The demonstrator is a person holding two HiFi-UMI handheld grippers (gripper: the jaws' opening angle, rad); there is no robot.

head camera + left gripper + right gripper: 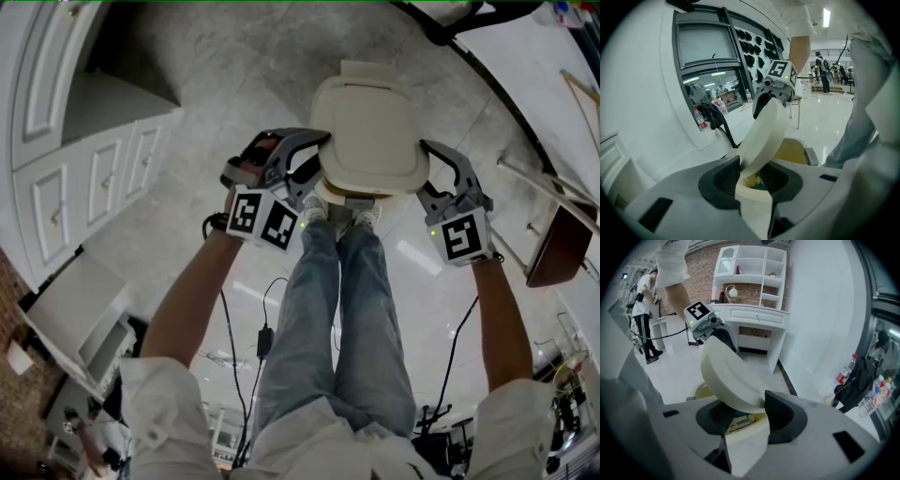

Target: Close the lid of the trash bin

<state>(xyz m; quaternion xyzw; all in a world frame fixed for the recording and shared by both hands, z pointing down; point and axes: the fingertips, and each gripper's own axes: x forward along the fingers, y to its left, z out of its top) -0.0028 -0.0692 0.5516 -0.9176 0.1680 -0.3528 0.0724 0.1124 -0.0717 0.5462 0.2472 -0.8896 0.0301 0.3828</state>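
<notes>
In the head view a cream trash bin stands on the floor just ahead of my feet, and its lid (368, 131) covers most of it. My left gripper (314, 155) sits at the lid's left edge and my right gripper (433, 164) at its right edge. In the left gripper view the lid (761, 136) is tilted up over the bin's rim (797, 151). Its edge lies between my left gripper's (757, 180) jaws with a gap on one side. In the right gripper view the lid (726, 376) likewise runs between my right gripper's (745, 416) jaws, with room beside it. Some rubbish shows inside.
White cabinets (84, 178) stand to the left and a brown table (558, 239) to the right. My legs in jeans (337, 309) reach to the bin's front. Cables (267, 337) lie on the glossy floor. A black bag (715, 117) and bottles (699, 119) sit on a ledge by the wall.
</notes>
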